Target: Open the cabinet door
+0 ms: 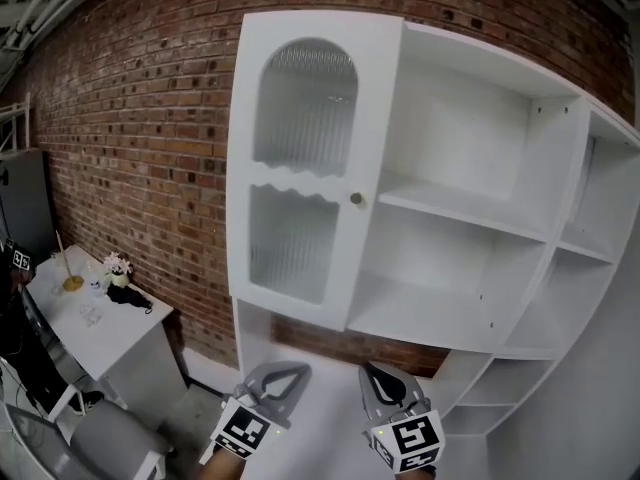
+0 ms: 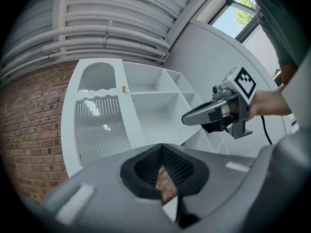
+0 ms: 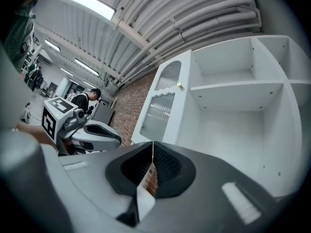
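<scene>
The left gripper (image 1: 288, 371) has its jaws pressed together with nothing between them. The right gripper (image 1: 376, 372) is the same, tips meeting on empty air. The two sit side by side in front of the cabinet (image 1: 563, 158), well apart from it and touching nothing. The cabinet has one cabinet door (image 1: 300, 128), which covers its left bay. The door has two ribbed panes, one above the other, and one round knob (image 1: 356, 199) at its right edge. One small table (image 1: 120, 333) stands left of the cabinet.
</scene>
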Available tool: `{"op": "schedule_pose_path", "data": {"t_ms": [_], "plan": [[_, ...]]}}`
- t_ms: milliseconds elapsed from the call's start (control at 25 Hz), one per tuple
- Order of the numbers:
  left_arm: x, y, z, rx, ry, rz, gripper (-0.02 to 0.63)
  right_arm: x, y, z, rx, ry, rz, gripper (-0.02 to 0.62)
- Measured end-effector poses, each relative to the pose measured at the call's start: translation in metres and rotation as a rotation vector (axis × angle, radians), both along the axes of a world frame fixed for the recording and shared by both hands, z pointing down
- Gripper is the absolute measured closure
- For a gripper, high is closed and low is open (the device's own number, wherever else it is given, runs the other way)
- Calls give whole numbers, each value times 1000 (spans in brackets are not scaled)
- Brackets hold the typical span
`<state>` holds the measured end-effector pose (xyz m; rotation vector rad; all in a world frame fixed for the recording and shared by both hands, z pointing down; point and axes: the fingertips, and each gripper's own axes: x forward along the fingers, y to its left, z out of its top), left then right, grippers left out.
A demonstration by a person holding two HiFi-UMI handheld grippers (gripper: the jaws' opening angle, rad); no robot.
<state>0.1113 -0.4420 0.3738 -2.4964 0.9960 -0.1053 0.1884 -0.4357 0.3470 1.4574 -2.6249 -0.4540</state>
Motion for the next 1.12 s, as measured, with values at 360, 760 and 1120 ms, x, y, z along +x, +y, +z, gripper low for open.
{"op": "schedule_pose_path", "data": {"t_ms": [360, 760, 1120], "plan": [[0, -18, -8, 25, -8, -102, 604, 1, -20, 2, 6, -9, -92, 586], [5, -52, -39, 72, 0, -71, 604, 7, -46, -15, 31, -11, -53, 586], [10, -75, -67, 124, -7, -32, 604, 11, -61, -20, 44, -34, 3, 586]]}}
